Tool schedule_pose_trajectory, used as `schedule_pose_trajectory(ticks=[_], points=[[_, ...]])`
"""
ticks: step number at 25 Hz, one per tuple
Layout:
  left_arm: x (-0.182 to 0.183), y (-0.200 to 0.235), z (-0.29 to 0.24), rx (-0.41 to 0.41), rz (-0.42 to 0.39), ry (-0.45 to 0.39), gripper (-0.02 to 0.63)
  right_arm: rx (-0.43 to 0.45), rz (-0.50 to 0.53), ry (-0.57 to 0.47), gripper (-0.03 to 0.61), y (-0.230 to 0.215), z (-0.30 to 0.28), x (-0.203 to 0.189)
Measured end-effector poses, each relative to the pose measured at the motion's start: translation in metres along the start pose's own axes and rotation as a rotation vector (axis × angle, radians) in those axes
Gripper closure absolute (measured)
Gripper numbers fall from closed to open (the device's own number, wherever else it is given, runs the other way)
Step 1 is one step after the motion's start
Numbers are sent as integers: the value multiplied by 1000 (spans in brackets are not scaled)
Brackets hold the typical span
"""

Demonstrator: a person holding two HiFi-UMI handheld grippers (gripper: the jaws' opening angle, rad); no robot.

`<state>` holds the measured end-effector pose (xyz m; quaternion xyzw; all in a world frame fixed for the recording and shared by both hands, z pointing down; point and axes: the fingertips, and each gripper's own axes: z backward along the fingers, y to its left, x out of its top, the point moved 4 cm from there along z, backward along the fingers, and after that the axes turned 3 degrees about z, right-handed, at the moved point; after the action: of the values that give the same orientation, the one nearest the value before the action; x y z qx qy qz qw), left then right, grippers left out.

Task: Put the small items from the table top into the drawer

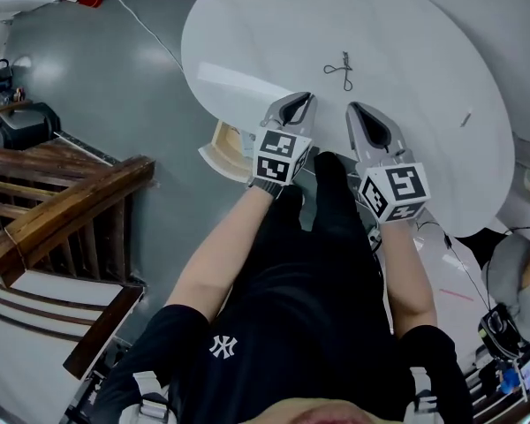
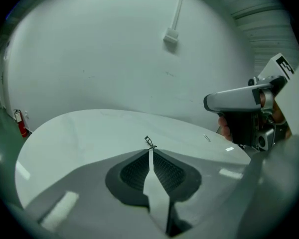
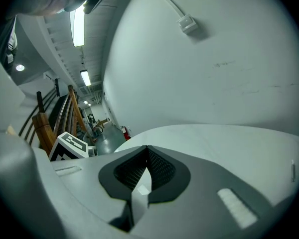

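A round white table (image 1: 247, 34) carries a small black wire clip (image 1: 340, 69) near its middle and a thin pale pin (image 1: 465, 119) toward its right edge. Below the table's near rim a pale wooden drawer (image 1: 223, 148) stands pulled out. My left gripper (image 1: 307, 97) hovers over the near rim, shut and holding nothing. In the left gripper view its tips (image 2: 150, 151) point at the clip (image 2: 149, 142), a short way beyond them. Just to the right, my right gripper (image 1: 353, 107) is shut too, with nothing in it (image 3: 147, 148). The pin (image 3: 292, 169) lies far to its right.
A dark wooden stair railing (image 1: 62, 210) runs along the left over the grey floor. A red fire extinguisher (image 2: 21, 123) stands by the far wall. Cables and equipment (image 1: 503, 334) lie at the lower right. The wearer's black-clad legs fill the space under the grippers.
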<state>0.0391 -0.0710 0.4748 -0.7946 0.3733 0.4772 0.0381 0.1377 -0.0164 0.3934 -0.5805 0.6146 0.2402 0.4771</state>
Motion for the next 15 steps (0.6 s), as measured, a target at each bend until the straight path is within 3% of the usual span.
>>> schedule_pose_trajectory(ticks=[10,15], points=[[8,-23,-87,52,-75,123,475,-38,-37,-2,554,-70,11,10],[15,-16,-114,99,-99,146,453,-43,-54,13,555,-93,10,10]])
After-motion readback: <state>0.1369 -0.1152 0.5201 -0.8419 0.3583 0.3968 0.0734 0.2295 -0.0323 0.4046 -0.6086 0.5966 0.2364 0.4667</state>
